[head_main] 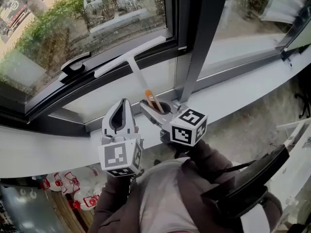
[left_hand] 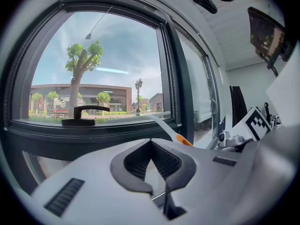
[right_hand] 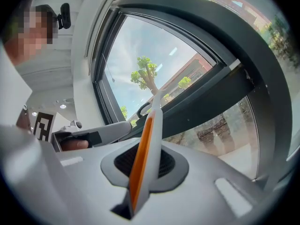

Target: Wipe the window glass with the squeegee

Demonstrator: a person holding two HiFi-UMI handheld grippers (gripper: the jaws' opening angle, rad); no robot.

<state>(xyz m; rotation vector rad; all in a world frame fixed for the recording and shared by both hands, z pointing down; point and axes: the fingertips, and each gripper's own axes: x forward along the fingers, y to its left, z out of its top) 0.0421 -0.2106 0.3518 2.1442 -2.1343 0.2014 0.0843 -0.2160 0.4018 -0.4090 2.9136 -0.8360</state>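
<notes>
A white squeegee leans toward the window, its T-shaped blade near the lower frame of the glass. Its handle runs down to an orange grip. My right gripper is shut on that grip. In the right gripper view the orange and white handle stands upright between the pads. My left gripper hovers just left of it above the sill, shut with nothing in it. Its tips meet in the left gripper view, where the squeegee handle shows to the right.
A black window handle sits on the lower frame, left of the blade. A dark upright frame post divides the panes. The white sill runs under both grippers. A black strap hangs at the lower right.
</notes>
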